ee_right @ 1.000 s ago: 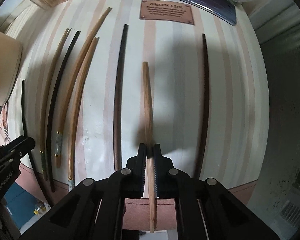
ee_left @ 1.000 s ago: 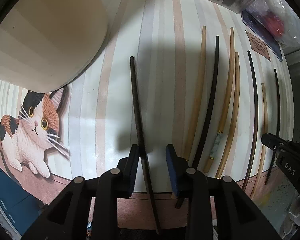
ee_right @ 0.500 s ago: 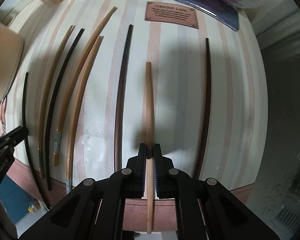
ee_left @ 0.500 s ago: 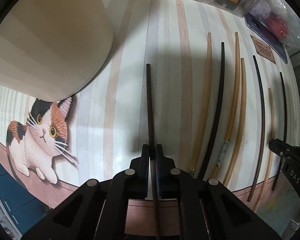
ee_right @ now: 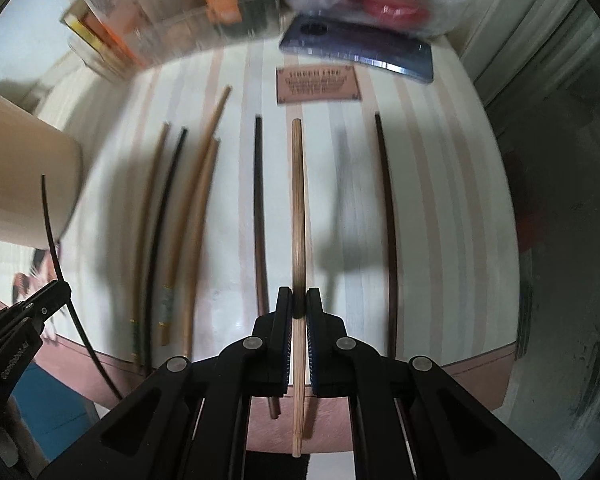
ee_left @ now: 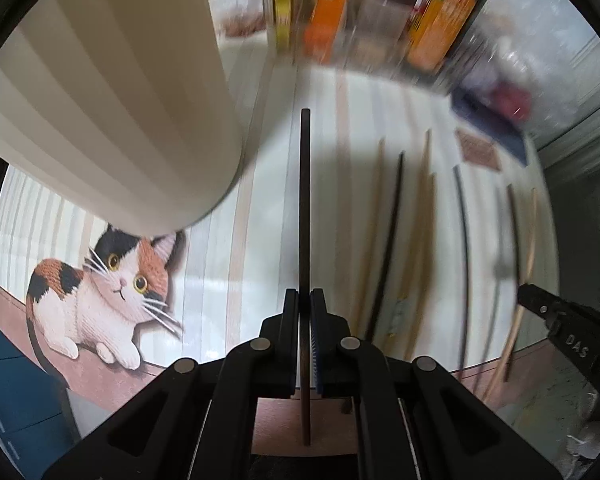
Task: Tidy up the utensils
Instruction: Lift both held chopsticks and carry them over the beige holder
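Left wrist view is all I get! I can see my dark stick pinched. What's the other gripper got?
Observer: The right gripper is shut on a light wooden chopstick.
Operator: Is anything lying to the right of it?
Observer: Yes, one dark brown chopstick lies on the mat, apart from the held one.
Operator: What does that brown tag say? It's all blurry for me.
Observer: The tag reads GREEN LIFE on its top line; the small print below is too blurred to read.
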Tool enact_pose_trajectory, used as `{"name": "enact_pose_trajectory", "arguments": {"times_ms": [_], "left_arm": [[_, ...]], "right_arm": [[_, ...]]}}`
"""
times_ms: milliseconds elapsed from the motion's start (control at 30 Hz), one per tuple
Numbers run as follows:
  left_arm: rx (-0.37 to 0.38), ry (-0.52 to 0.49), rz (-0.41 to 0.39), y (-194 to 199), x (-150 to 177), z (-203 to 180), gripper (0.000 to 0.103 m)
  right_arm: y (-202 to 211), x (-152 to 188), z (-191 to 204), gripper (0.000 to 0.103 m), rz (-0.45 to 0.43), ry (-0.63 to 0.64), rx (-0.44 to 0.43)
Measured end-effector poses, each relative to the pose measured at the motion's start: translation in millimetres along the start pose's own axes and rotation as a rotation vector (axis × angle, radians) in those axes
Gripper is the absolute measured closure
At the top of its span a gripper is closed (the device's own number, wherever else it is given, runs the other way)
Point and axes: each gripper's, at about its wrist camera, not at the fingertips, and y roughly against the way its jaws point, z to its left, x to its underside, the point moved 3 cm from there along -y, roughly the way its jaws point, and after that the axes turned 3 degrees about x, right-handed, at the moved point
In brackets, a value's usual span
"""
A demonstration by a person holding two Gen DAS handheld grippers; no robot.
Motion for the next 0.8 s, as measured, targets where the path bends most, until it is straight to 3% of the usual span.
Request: {"name": "enact_pose_trajectory", "arguments": {"times_ms": [267, 567, 800], "left_arm": [[0.049, -0.024, -0.132, 58.6, -11.6, -7.0, 0.100], [0.079, -0.058, -0.317, 117.7, -55.9, -32.2, 0.100], [0.147, -0.052, -0.456, 196.2, -87.4, -30.8, 0.100]], "right_arm": [[48.7, -5.5, 5.6, 0.096, -0.108, -0.016, -0.049], [114.9, -40.4, 21.0, 0.096, -0.281, -0.004, -0.105], [179.6, -76.1, 35.3, 0.096, -0.418, 0.010, -0.185]]}}
